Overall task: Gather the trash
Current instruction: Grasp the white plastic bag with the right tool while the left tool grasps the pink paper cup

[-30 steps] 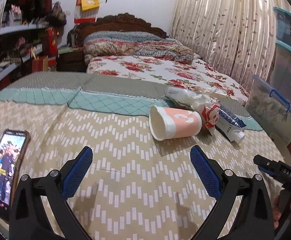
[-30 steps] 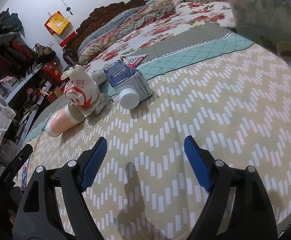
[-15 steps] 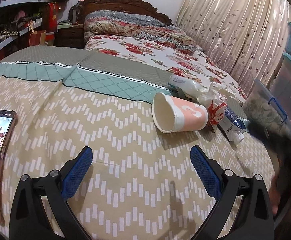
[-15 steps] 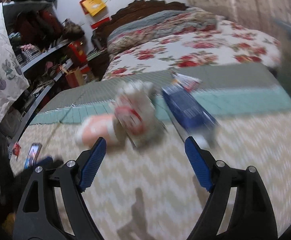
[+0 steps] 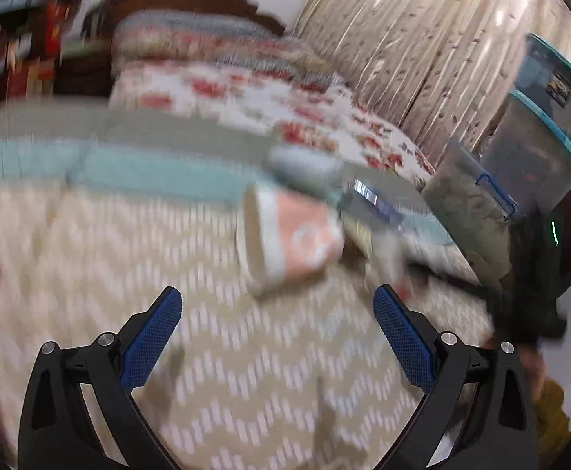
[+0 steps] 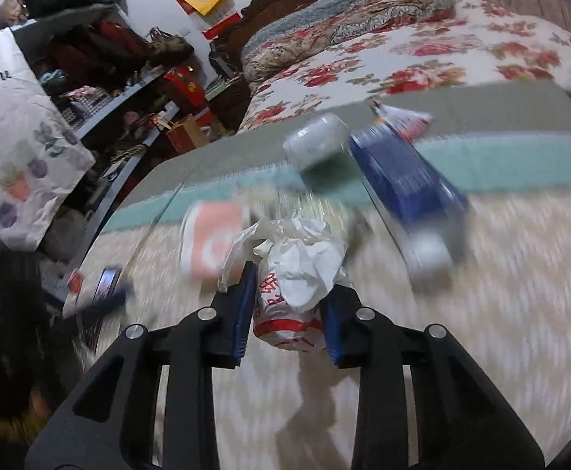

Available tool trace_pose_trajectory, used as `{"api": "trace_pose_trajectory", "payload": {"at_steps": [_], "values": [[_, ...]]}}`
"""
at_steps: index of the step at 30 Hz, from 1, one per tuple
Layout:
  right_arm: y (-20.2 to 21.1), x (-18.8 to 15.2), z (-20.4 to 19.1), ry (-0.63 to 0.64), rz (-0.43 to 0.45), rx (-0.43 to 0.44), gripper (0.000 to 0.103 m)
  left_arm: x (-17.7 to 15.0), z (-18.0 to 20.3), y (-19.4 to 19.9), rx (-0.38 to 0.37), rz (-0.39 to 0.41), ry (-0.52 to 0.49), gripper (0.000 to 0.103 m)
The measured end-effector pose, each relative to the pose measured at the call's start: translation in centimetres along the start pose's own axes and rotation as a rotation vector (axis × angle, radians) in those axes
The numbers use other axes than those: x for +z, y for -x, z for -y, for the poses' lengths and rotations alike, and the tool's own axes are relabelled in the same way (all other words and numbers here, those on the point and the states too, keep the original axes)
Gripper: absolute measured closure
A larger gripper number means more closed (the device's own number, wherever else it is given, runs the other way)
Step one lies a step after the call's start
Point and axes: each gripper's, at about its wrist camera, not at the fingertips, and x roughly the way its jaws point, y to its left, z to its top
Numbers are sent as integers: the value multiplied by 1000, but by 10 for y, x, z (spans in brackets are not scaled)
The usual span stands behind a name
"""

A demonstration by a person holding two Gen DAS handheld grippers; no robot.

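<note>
The right gripper [image 6: 289,305] has its two blue-padded fingers [image 6: 242,313] pinching a crumpled white plastic bag with red print [image 6: 297,274]; the bag sits between the pads, its bunched top sticking out past the fingertips. Just beyond the tips and a little to the left lies a pink paper cup [image 6: 211,243] on its side. Ahead and to the right of the fingers lies a blue carton with a white cap [image 6: 406,180], and straight ahead, further off, a clear plastic bottle [image 6: 316,141]. All of these rest on a beige zigzag bedspread [image 6: 501,313], much of it blurred. A phone [image 6: 105,282] lies far to the left of the fingers.

The left gripper [image 5: 277,325] has its fingers [image 5: 152,333] spread wide with nothing between them. In its blurred view the pink paper cup [image 5: 289,239] lies ahead, between the two fingertips but beyond them, its open mouth facing left. Past the right finger stand stacked clear storage boxes [image 5: 540,137] by a curtain [image 5: 403,47].
</note>
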Motion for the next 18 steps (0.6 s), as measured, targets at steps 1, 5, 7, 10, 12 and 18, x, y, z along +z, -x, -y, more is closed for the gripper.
{"api": "trace_pose_trajectory", "payload": {"at_steps": [1,5,7,10,12,18], "values": [[10,-10,2,6,11,1,70,10,10,1,20,18,-71,9],[46,-35,14,13,115,-23,70,33,52,-23,79,14,-383,9],[53,-41,25,-8,156,-46,70,38,61,-45,85,-40,-473,9],[45,-53,50,-124,151,2,70,47,56,-78,70,-134,-469,9],[43,-53,54,-141,153,15,70,51,47,-99,53,-204,-396,9],[38,-48,52,-104,153,-11,70,51,32,-138,96,-322,-250,9]]}}
